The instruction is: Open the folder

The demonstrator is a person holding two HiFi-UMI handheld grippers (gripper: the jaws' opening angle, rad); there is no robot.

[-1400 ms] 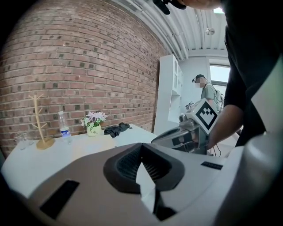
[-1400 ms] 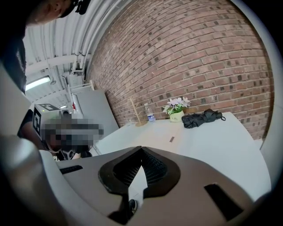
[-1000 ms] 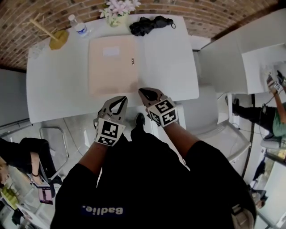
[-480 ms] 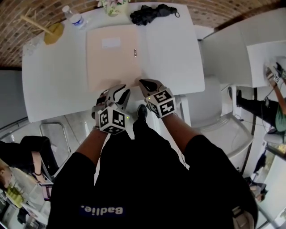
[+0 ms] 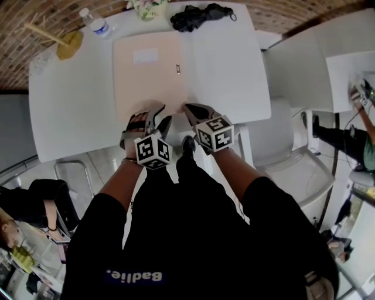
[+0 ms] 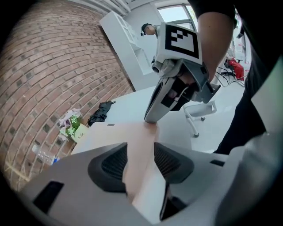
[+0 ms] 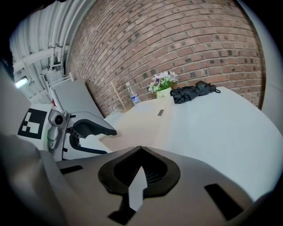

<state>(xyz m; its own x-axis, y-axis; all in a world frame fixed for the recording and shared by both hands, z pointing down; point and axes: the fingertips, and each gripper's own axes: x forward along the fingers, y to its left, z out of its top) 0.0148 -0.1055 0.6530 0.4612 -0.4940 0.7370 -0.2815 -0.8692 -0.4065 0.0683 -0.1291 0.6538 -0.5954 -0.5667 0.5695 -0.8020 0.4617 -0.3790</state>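
folder (image 5: 149, 73) lay flat on white tabletop (image 5: 70, 105), left claw (image 5: 161, 115) was opening, folder's near edge between its jaws, ungripped, right claw (image 5: 186, 108) closed, empty, alongside

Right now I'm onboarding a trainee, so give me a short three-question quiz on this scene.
1. True or false: the folder lies open on the table.
2. In the head view, what lies right of the flowers at the table's far edge? A mug, B black umbrella, C laptop.
3. Are the right gripper's jaws apart or together?
Key: 1 false; 2 B; 3 together.
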